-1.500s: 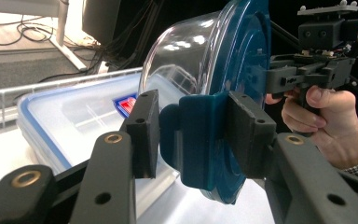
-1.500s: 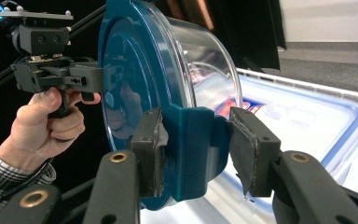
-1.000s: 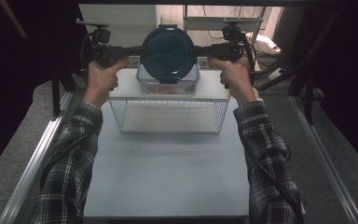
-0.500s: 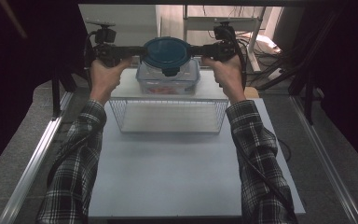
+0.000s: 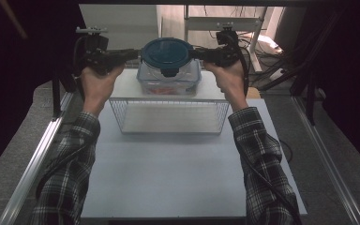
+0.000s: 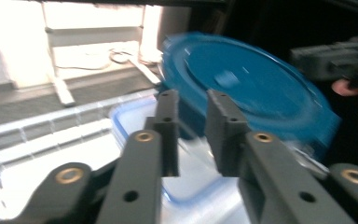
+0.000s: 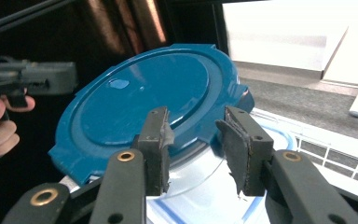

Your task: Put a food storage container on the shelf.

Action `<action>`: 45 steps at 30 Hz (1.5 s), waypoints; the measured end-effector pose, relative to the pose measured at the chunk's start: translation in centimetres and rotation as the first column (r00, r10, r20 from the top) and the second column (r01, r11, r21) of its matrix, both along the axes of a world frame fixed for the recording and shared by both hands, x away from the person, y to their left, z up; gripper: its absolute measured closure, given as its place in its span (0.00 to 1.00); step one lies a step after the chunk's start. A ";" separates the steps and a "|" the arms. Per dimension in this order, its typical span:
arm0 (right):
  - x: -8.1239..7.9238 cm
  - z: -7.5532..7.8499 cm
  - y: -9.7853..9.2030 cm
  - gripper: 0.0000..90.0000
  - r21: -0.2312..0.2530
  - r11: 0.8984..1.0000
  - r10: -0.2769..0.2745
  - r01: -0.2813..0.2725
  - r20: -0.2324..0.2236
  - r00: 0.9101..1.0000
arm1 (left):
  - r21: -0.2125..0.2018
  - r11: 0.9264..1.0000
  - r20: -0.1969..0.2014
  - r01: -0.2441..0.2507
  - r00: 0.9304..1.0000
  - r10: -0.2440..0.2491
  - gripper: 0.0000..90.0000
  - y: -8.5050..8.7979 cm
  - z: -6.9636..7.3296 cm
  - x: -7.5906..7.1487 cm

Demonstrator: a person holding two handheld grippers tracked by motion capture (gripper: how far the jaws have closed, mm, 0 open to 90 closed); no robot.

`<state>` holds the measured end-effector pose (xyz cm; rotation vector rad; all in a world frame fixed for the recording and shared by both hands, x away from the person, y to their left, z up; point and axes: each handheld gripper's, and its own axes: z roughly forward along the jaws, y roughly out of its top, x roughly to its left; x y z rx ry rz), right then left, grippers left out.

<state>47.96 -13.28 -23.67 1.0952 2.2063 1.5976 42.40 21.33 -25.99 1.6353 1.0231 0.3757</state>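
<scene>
Person is wearing plaid flannel sleeves (image 5: 75,154), dark with pale checks. Both grippers, left gripper (image 6: 191,126) and right gripper (image 7: 193,140), are showing black jaws, brass-coloured pivot pins, trailing black cables.

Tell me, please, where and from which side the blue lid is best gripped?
Grip the lid by its thin rim at the tabs, coming in level from left and right. It is a flat round disc, tilted over the container, so only the edge fits between jaws.

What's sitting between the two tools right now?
In the high view, the blue lid spans between the left tool and the right tool, above the clear container.
</scene>
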 end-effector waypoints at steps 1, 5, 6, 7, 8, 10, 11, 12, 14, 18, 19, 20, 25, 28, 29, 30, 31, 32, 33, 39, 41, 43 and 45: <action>-0.2 0.0 -0.2 0.68 0.005 1.000 0.000 0.000 -0.002 1.000 | -0.005 1.000 -0.008 0.017 1.000 -0.017 0.88 0.1 -0.4 -0.2; -0.9 -0.2 -0.6 0.73 -0.002 1.000 0.004 -0.004 0.004 1.000 | -0.001 0.998 -0.037 0.064 0.997 -0.064 0.93 -0.7 -1.6 -0.1; -1.2 -0.3 -0.7 0.77 -0.012 1.000 0.014 -0.014 0.010 1.000 | 0.010 0.998 -0.038 0.061 0.997 -0.060 0.94 -0.9 -1.6 0.0; -1.3 -0.3 -0.7 0.79 -0.020 1.000 0.024 -0.024 0.011 1.000 | 0.011 0.999 -0.033 0.047 0.998 -0.047 0.94 -1.1 -1.6 0.1; -1.5 -0.4 -0.6 0.80 -0.034 0.999 0.033 -0.033 0.016 0.999 | 0.009 0.999 -0.037 0.042 0.998 -0.042 0.94 -1.1 -1.6 0.3; -1.6 -0.7 -0.6 0.82 -0.052 0.998 0.039 -0.038 0.017 0.999 | 0.009 1.000 -0.046 0.030 0.999 -0.029 0.94 -1.2 -1.5 0.8; -1.6 -0.8 -0.5 0.82 -0.058 0.998 0.037 -0.036 0.012 0.999 | 0.010 1.000 -0.046 0.021 0.999 -0.020 0.94 -1.2 -1.5 1.0; -1.5 -1.0 -0.5 0.82 -0.062 0.997 0.034 -0.033 0.013 0.999 | 0.009 1.000 -0.045 0.017 0.999 -0.016 0.94 -1.2 -1.5 1.1; -1.4 -1.1 -0.6 0.83 -0.050 0.998 0.033 -0.033 0.012 0.999 | -0.007 1.000 -0.052 0.016 0.999 -0.017 0.94 -1.1 -1.6 1.3; -1.4 -1.2 -0.6 0.81 -0.054 0.998 0.033 -0.032 0.018 0.999 | -0.002 1.000 -0.045 0.029 0.999 -0.029 0.87 -1.2 -1.8 1.0; -1.5 -1.3 -0.7 0.80 -0.056 0.998 0.036 -0.034 0.021 0.999 | 0.004 1.000 -0.043 0.028 0.999 -0.027 0.83 -1.3 -2.0 0.8; -1.7 -1.4 -0.8 0.78 -0.058 0.998 0.038 -0.036 0.023 0.999 | 0.012 0.999 -0.038 0.030 0.999 -0.029 0.79 -1.3 -2.2 0.5; -2.9 -2.1 -1.1 0.63 -0.047 0.996 0.071 -0.069 0.029 0.997 | 0.033 0.998 -0.038 0.054 0.998 -0.053 0.51 -1.6 -3.4 -0.6; -3.6 -2.9 -1.0 0.50 -0.063 0.995 0.079 -0.077 0.036 0.996 | 0.048 0.996 -0.030 0.077 0.997 -0.076 0.38 -1.9 -4.3 -1.3; -3.8 -3.2 -0.9 0.46 -0.069 0.994 0.086 -0.084 0.035 0.996 | 0.047 0.996 -0.031 0.081 0.996 -0.080 0.35 -2.0 -4.6 -1.6; -4.0 -3.5 -0.8 0.43 -0.072 0.993 0.093 -0.091 0.033 0.995 | 0.049 0.995 -0.028 0.088 0.996 -0.087 0.32 -2.1 -4.8 -1.8; -4.2 -3.8 -0.8 0.39 -0.076 0.992 0.101 -0.098 0.030 0.994 | 0.049 0.994 -0.030 0.099 0.995 -0.097 0.30 -2.1 -5.1 -2.1; -4.3 -4.2 -0.7 0.36 -0.080 0.992 0.104 -0.101 0.033 0.994 | 0.047 0.993 -0.030 0.112 0.993 -0.111 0.28 -2.1 -5.3 -2.3; -4.5 -4.5 -0.8 0.32 -0.087 0.991 0.106 -0.103 0.035 0.994 | 0.044 0.992 -0.029 0.119 0.993 -0.118 0.26 -2.2 -5.5 -2.6; -5.7 -6.1 -1.0 0.17 -0.083 0.990 0.118 -0.115 0.038 0.992 | 0.070 0.986 -0.031 0.154 0.988 -0.152 0.16 -2.4 -7.2 -4.2; -6.3 -6.6 -1.1 0.14 -0.086 0.990 0.118 -0.115 0.041 0.992 | 0.060 0.984 -0.037 0.167 0.986 -0.165 0.14 -2.5 -7.9 -4.8; -6.8 -7.1 -1.2 0.11 -0.092 0.987 0.135 -0.131 0.041 0.990 | 0.060 0.982 -0.051 0.181 0.983 -0.178 0.12 -2.6 -8.8 -5.4; -7.4 -7.6 -1.3 0.08 -0.102 0.985 0.147 -0.142 0.044 0.988 | 0.059 0.979 -0.058 0.196 0.980 -0.192 0.10 -2.5 -9.6 -6.1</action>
